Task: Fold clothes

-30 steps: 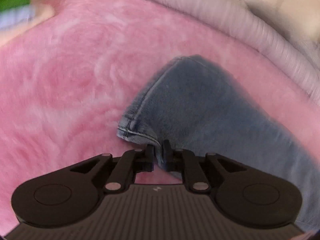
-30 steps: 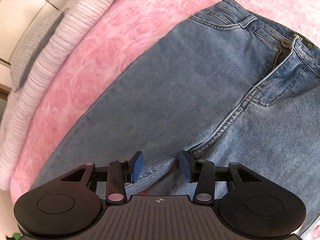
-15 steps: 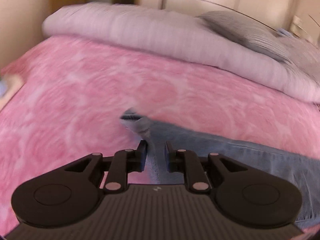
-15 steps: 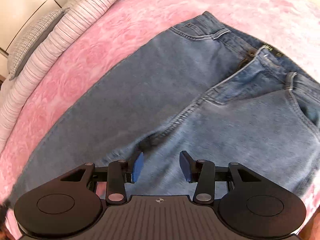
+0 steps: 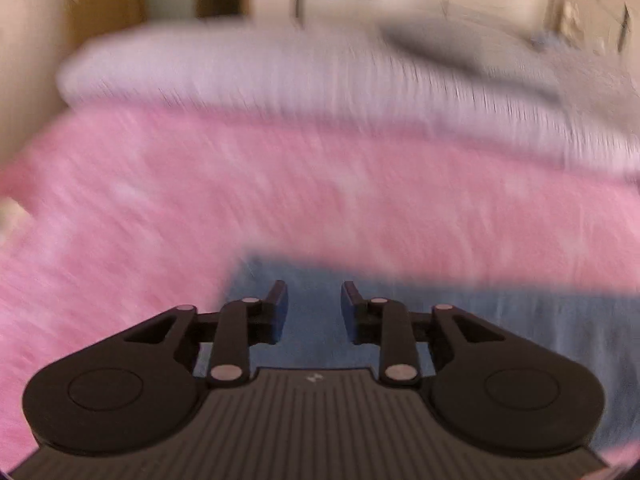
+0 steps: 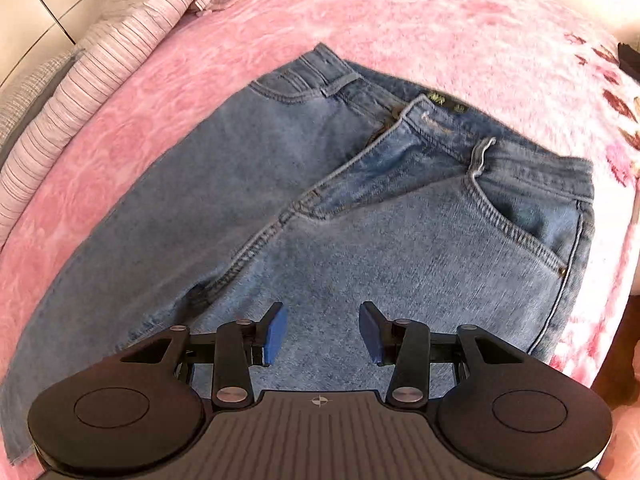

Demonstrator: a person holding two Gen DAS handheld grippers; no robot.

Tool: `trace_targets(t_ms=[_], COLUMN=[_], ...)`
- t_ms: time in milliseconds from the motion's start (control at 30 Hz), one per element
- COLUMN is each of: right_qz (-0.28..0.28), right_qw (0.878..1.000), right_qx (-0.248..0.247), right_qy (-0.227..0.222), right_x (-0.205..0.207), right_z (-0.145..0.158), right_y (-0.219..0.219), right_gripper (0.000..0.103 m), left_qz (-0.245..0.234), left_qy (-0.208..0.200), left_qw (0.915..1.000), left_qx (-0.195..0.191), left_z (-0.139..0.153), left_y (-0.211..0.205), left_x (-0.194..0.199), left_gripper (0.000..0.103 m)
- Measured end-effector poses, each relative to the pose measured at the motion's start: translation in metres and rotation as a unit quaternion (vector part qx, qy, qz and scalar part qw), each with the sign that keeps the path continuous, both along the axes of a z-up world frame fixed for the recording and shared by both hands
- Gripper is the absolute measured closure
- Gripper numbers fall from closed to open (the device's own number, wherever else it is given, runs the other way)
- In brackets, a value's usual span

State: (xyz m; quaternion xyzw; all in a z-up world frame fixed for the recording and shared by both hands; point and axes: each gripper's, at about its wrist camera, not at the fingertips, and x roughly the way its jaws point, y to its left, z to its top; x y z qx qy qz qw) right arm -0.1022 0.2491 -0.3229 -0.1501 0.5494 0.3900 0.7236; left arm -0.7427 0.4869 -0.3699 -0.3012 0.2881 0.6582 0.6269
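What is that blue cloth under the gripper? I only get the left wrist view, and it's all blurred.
Observer: It's a pair of jeans, lying flat on the pink blanket; the right wrist view shows them sharply.
Operator: Which end of them does that view show?
Observer: The waistband, with a belt loop and a front pocket.
Operator: Is the other gripper holding them?
Observer: No. The right gripper is open over the denim, with nothing between its blue pads.
Operator: And mine?
Observer: The left gripper is open too.
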Motion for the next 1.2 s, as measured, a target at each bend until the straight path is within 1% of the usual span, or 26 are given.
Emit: trace_targets(t_ms=[33, 67, 167, 200, 300, 333, 367, 433, 467, 500, 567, 667, 733, 833, 933, 967, 1000, 1033, 1133, 1167, 1200], right_qz=[0.000, 0.000, 0.000, 0.002, -0.008, -0.009, -0.011, -0.006, 0.000, 0.006, 0.019, 0.040, 0.054, 0.081, 0.130, 0.149, 0.170, 0.187, 0.229, 0.239, 0.241], right_qw=[1.000, 1.000, 1.000, 1.000, 1.000, 1.000, 1.000, 1.000, 1.000, 1.000, 0.999, 0.999, 0.998, 0.996, 0.990, 0.987, 0.983, 0.980, 0.972, 0.969, 0.967], right_qx=[-0.002, -0.005, -0.011, -0.013, -0.011, -0.009, -0.008, -0.008, -0.008, -0.007, -0.004, 0.007, 0.017, 0.033, 0.048, 0.053, 0.055, 0.055, 0.059, 0.064, 0.076], right_qy=[0.001, 0.001, 0.001, -0.005, -0.012, -0.013, -0.014, -0.016, -0.018, -0.020, -0.026, -0.031, -0.033, -0.033, -0.035, -0.036, -0.032, -0.025, -0.001, 0.010, 0.027], right_x=[0.001, 0.001, 0.004, 0.008, 0.024, 0.028, 0.033, 0.041, 0.045, 0.050, 0.059, 0.080, 0.095, 0.127, 0.160, 0.170, 0.179, 0.187, 0.207, 0.214, 0.221], right_z=[-0.002, -0.003, -0.007, -0.005, -0.001, 0.000, 0.002, 0.002, 0.002, 0.002, 0.002, 0.005, 0.007, 0.007, 0.005, 0.004, 0.002, 0.000, -0.009, -0.012, -0.014], right_y=[-0.001, -0.002, -0.005, -0.008, -0.021, -0.025, -0.029, -0.036, -0.039, -0.043, -0.051, -0.059, -0.064, -0.063, -0.052, -0.048, -0.042, -0.037, -0.025, -0.021, -0.019], right_gripper=[0.059, 0.059, 0.059, 0.059, 0.059, 0.059, 0.059, 0.059, 0.059, 0.059, 0.059, 0.059, 0.059, 0.059, 0.059, 0.061, 0.074, 0.083, 0.088, 0.088, 0.088], left_qz=[-0.004, 0.009, 0.067, 0.091, 0.092, 0.088, 0.074, 0.033, 0.008, -0.020, -0.074, -0.144, -0.173, -0.197, -0.224, -0.237, -0.249, -0.259, -0.266, -0.263, -0.257], left_qy=[0.012, 0.036, 0.040, 0.032, -0.017, -0.034, -0.053, -0.099, -0.120, -0.137, -0.166, -0.172, -0.167, -0.164, -0.166, -0.168, -0.171, -0.174, -0.190, -0.194, -0.194], left_qw=[0.9994, 0.9979, 0.9965, 0.9948, 0.9952, 0.9950, 0.9950, 0.9922, 0.9893, 0.9853, 0.9748, 0.9618, 0.9566, 0.9506, 0.9428, 0.9389, 0.9352, 0.9321, 0.9285, 0.9287, 0.9305], left_qx=[-0.033, -0.053, -0.031, -0.033, -0.030, -0.032, -0.043, -0.068, -0.083, -0.100, -0.130, -0.157, -0.165, -0.175, -0.183, -0.184, -0.184, -0.184, -0.177, -0.176, -0.173], left_z=[-0.018, -0.030, -0.026, -0.019, 0.003, 0.010, 0.015, 0.019, 0.020, 0.020, 0.021, 0.026, 0.030, 0.036, 0.040, 0.042, 0.042, 0.043, 0.039, 0.035, 0.031], left_y=[0.007, 0.010, 0.002, -0.003, -0.026, -0.034, -0.043, -0.062, -0.072, -0.081, -0.098, -0.121, -0.134, -0.150, -0.162, -0.166, -0.170, -0.173, -0.175, -0.174, -0.174], left_x=[-0.001, -0.003, -0.012, -0.011, 0.003, 0.011, 0.026, 0.065, 0.090, 0.117, 0.172, 0.257, 0.306, 0.367, 0.423, 0.444, 0.463, 0.481, 0.536, 0.550, 0.562], left_gripper=[0.077, 0.077, 0.078, 0.084, 0.084, 0.084, 0.084, 0.084, 0.084, 0.084, 0.084, 0.084, 0.084, 0.084, 0.084, 0.084, 0.084, 0.084, 0.088, 0.090, 0.092])
